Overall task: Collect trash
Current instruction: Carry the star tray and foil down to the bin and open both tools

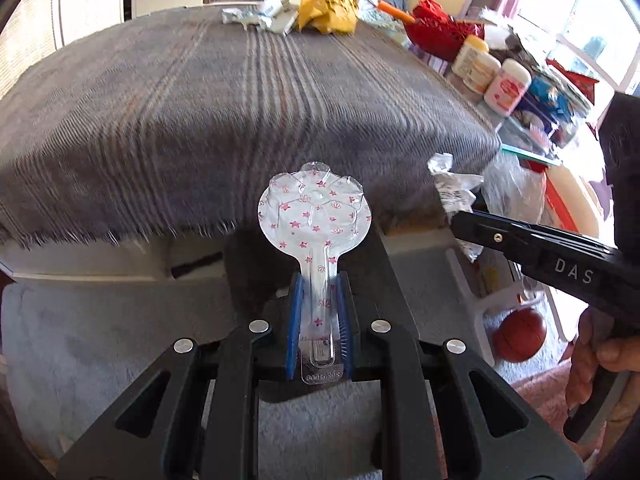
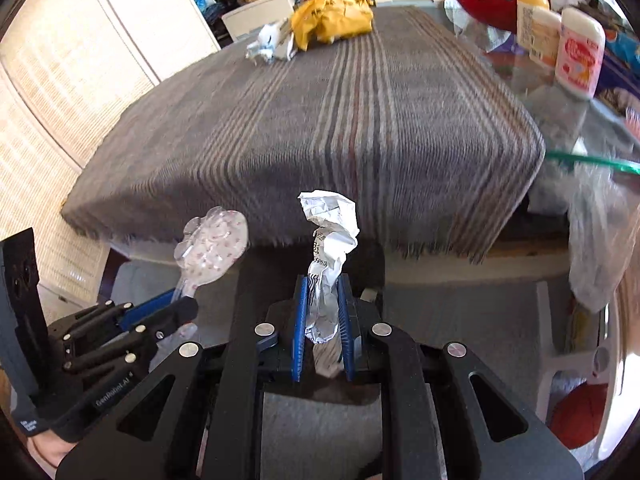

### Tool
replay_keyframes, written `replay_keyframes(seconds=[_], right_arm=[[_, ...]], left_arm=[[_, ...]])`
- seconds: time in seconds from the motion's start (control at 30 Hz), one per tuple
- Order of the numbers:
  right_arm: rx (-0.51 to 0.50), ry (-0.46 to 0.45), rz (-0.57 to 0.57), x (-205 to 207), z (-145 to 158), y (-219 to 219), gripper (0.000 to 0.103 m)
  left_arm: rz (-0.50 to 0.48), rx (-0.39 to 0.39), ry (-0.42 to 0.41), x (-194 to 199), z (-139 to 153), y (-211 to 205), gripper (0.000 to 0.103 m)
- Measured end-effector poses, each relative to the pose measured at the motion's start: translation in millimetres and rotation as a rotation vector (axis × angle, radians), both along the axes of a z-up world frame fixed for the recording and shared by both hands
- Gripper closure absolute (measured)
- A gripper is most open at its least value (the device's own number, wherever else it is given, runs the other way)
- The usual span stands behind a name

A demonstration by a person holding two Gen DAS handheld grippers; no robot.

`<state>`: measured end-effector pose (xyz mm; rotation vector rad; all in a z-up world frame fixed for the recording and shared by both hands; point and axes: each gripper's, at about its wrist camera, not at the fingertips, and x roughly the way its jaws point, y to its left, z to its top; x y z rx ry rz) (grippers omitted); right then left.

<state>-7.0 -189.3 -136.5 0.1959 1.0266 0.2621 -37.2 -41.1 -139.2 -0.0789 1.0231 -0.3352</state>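
Writing legible: white capitals "DAS" on the black side of the right gripper (image 1: 460, 224) as seen from the left wrist; "GenRobot.AI" in white on the body of the left gripper (image 2: 188, 300) as seen from the right wrist. Embossed characters on the butt of the clear plastic blister shell cannot be read with certainty. The printed characters on the crumpled paper are too creased to read. Bottle labels are blurred.

Surroundings: a grey woollen blanket with thin brown and pale stripes (image 1: 240, 92), fringed at its near edge, covers a raised surface ahead of both grippers. At its far end lie a crumpled yellow paper bag (image 1: 328, 10) and, just beside it, a small heap of whitish crumpled scraps (image 1: 260, 16). To the right stand a cream plastic bottle (image 1: 476, 64) and a white bottle with pink label (image 1: 507, 86), near a shiny red foil bag (image 1: 440, 32). A thin clear plastic bag (image 2: 596, 240) hangs at the right edge. An orange-brown ball (image 1: 519, 334) rests on the floor.

Task items: a clear plastic blister shell with pink stars, flower-shaped head and long stem (image 1: 316, 216), is pinched by its stem between the left gripper's blue pads (image 1: 294, 320), head upright over the blanket's fringe. A white crumpled paper wad with black print (image 2: 330, 240) is pinched between the right gripper's blue pads (image 2: 300, 320), standing upright.
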Motion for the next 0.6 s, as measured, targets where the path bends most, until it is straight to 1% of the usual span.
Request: replay_keyframes(seconds=[0.1, 0.23, 0.33, 0.4, 0.5, 0.6], right_arm=[[0.011, 0.04, -0.002, -2.5, -17.8, 1.9, 0.087], [0.044, 0.104, -0.009, 1.2, -42.7, 0.9, 0.087], [0.029, 0.12, -0.007, 2.5, -53.9, 4.8, 0.087], [0.026, 0.126, -0.001, 1.7, -57.5, 8.3, 0.087], [0.028, 0.141, 0.008, 0.3, -62.5, 12.3, 0.087], [0.052, 0.159, 0.016, 0.6, -65.7, 13.1, 0.087]], left_arm=[[-0.014, 0.002, 0.034, -1.2, -19.8, -4.4, 0.088], [-0.029, 0.009, 0.054, 0.7, -42.0, -4.4, 0.088], [-0.044, 0.003, 0.079, 1.9, -54.2, -5.1, 0.088], [-0.046, -0.011, 0.088, 0.3, -58.8, -3.9, 0.088], [-0.062, -0.008, 0.083, -1.6, -61.2, -3.9, 0.088], [-0.08, -0.008, 0.086, -1.4, -61.9, -8.3, 0.087]])
